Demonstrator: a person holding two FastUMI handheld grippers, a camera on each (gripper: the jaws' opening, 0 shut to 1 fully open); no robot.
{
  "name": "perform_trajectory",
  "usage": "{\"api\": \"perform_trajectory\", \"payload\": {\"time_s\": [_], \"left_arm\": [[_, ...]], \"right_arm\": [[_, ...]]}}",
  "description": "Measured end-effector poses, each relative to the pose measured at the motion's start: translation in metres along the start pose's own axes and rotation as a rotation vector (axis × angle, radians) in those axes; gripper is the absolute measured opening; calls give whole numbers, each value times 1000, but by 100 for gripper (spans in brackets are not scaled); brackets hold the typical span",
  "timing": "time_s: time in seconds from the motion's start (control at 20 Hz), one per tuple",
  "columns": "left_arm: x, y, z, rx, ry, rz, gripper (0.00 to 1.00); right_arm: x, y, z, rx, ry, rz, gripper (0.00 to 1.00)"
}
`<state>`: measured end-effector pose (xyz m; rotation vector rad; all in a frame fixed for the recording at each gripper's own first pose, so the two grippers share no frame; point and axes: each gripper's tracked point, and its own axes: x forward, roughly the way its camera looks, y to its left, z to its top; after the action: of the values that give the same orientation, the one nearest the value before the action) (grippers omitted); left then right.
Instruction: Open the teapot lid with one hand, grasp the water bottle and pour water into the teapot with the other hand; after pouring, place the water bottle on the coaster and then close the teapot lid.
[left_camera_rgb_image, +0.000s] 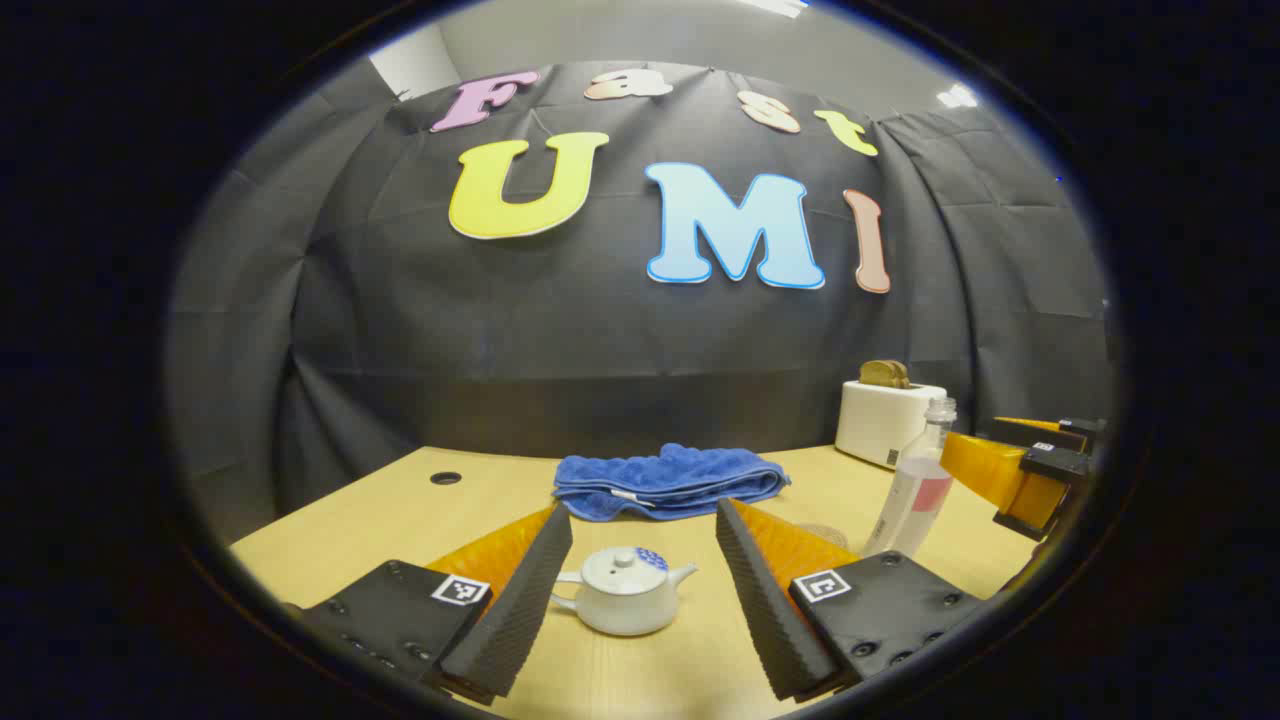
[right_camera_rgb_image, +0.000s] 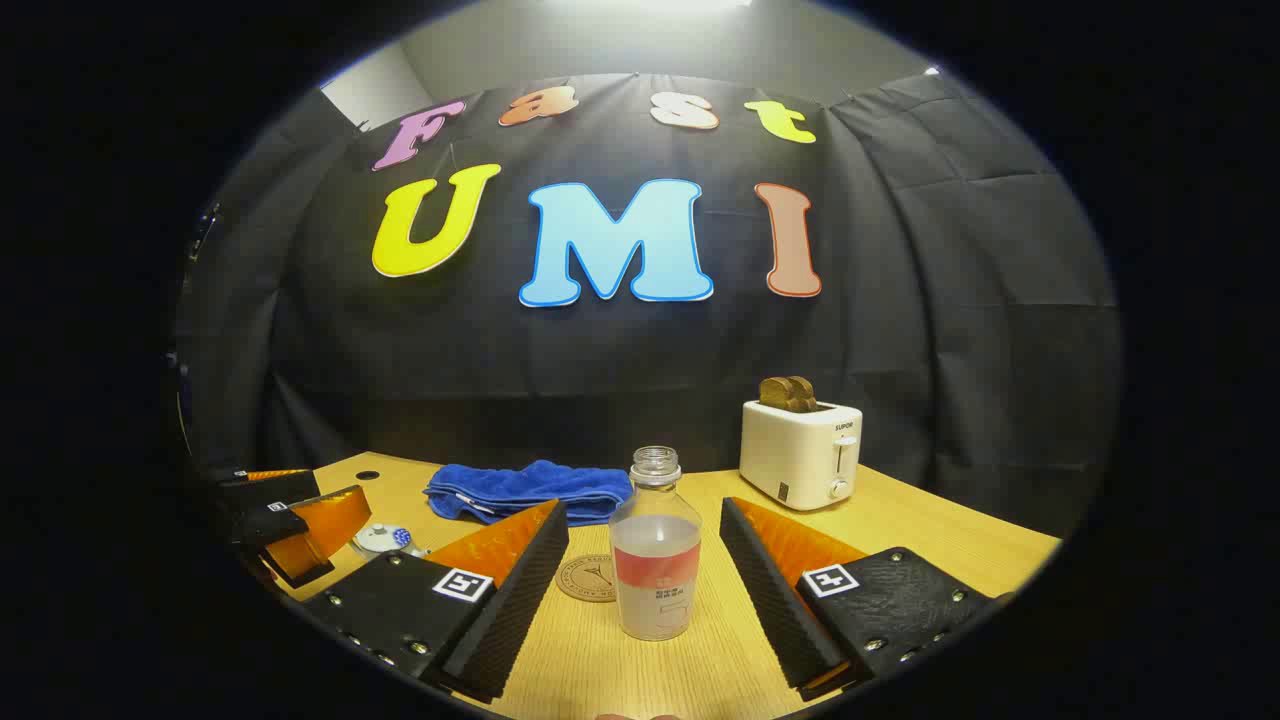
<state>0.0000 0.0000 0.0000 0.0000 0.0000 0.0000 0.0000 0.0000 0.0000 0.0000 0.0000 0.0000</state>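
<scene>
- In the left gripper view, the left gripper (left_camera_rgb_image: 640, 580) is held low and level over the pale wooden table (left_camera_rgb_image: 400, 505), pointing toward the back of the booth.
- Its jaws stand wide apart, released, and grasp nothing; neither finger touches anything.
- The small white ceramic teapot (left_camera_rgb_image: 622, 592), with blue dots on one side of its domed lid (left_camera_rgb_image: 625, 570), stands upright on the table between the two fingers, clear of both; its lid is on, its spout points to this view's right and its handle to the left.
- Beyond the teapot lies a folded blue terry towel (left_camera_rgb_image: 668, 482); a white toaster with brown bread slices in its slots (left_camera_rgb_image: 885, 420) stands at the back right.
- In the right gripper view, the right gripper (right_camera_rgb_image: 640, 580) is also held low and level above the table, facing the back wall.
- Its jaws are spread wide and hold nothing.
- The clear plastic water bottle with a pink label band and no cap (right_camera_rgb_image: 655, 555) stands upright between the fingers, touching neither; it is roughly half full of water.
- The round brown coaster (right_camera_rgb_image: 590, 578) lies flat on the table just behind and to the left of the bottle, partly hidden by it.
- At the left edge of this view the left gripper shows farther off, with the teapot near it; towel and toaster stand further back.
</scene>
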Motion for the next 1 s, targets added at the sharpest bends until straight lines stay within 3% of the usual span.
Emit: {"api": "perform_trajectory", "payload": {"time_s": [0.65, 1.0], "left_arm": [[10, 3, -1, -16, -1, 14, 94], [40, 9, -12, -17, 18, 11, 94]], "right_arm": [[1, 1, -4, 5, 9, 5, 96], [0, -4, -11, 4, 24, -6, 96]]}}
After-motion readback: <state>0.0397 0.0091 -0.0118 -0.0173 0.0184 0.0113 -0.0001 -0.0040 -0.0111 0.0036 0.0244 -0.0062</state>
